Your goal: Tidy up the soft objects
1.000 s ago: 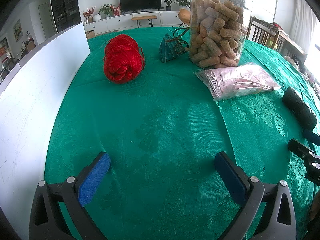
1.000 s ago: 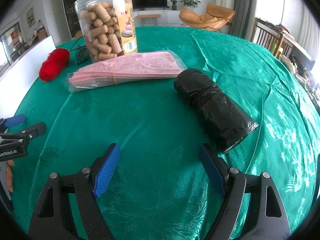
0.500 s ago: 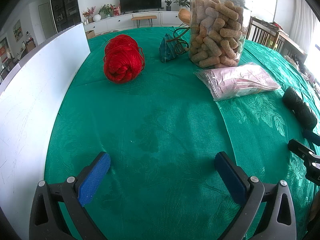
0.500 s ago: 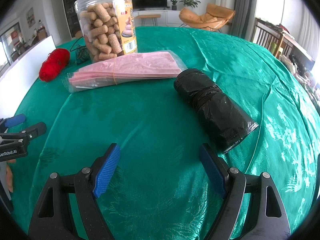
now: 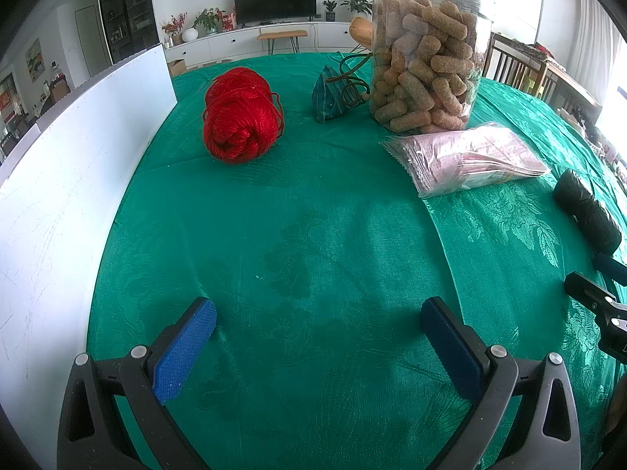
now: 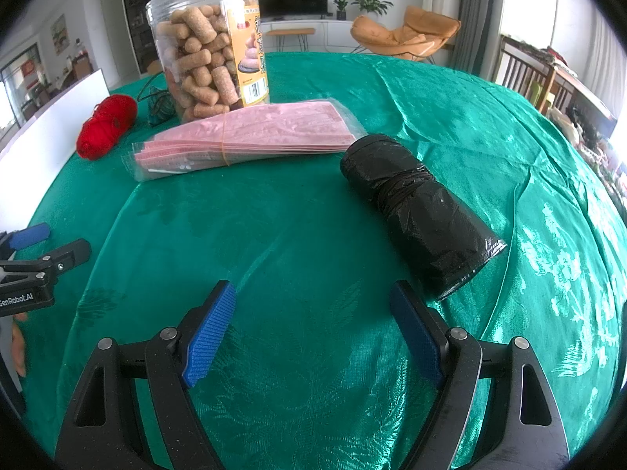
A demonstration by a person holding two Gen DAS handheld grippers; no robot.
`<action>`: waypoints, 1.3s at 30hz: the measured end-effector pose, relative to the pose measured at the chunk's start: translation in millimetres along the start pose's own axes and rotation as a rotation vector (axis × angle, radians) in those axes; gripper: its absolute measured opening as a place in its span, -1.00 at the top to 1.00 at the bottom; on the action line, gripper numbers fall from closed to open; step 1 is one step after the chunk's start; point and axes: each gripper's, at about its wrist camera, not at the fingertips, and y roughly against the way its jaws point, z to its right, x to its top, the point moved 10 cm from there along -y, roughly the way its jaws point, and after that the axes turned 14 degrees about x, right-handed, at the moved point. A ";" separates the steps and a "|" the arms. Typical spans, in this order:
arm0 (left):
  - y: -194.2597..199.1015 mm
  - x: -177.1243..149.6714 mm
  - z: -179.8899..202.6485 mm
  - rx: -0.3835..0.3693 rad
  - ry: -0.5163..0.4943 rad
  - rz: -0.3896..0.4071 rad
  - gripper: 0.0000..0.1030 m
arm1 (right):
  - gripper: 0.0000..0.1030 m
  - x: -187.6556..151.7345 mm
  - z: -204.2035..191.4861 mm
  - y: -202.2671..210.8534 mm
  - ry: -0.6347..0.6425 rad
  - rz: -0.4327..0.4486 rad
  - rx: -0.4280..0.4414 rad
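Green patterned cloth (image 5: 313,203) is spread over the whole table, and all the items are laid out on it. The left gripper (image 5: 319,337) is held low over bare cloth with its blue pads (image 5: 184,352) spread wide, released, with nothing between them. The right gripper (image 6: 313,325) is likewise held with its jaws wide apart and nothing grasped; its right-hand pad (image 6: 417,337) is seen just beside the near end of a black plastic roll (image 6: 419,211), though contact cannot be told.

A ball of red yarn (image 5: 239,115) is placed ahead of the left gripper, well apart from it, near a white board (image 5: 70,164) standing along the table's left edge. A small teal pouch with cords (image 5: 333,94) is set between the yarn and a clear jar of tan cylindrical snacks (image 5: 427,55). A clear packet of pink sheets (image 6: 243,137) is laid just in front of the jar, bound by a rubber band. The black roll is found lying on its side to the right of the packet, near it but apart
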 end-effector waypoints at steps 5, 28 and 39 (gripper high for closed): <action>-0.2 -0.1 0.0 0.000 0.000 0.000 -1.00 | -0.62 0.0 0.0 -0.4 0.000 0.000 0.000; 0.0 -1.1 0.6 -0.003 -0.003 -0.001 -1.00 | -0.62 0.0 0.0 0.1 0.000 0.000 0.000; 31.1 36.2 -33.4 -0.118 0.078 -0.051 -0.99 | -0.62 0.0 -0.1 -0.3 0.000 0.000 0.000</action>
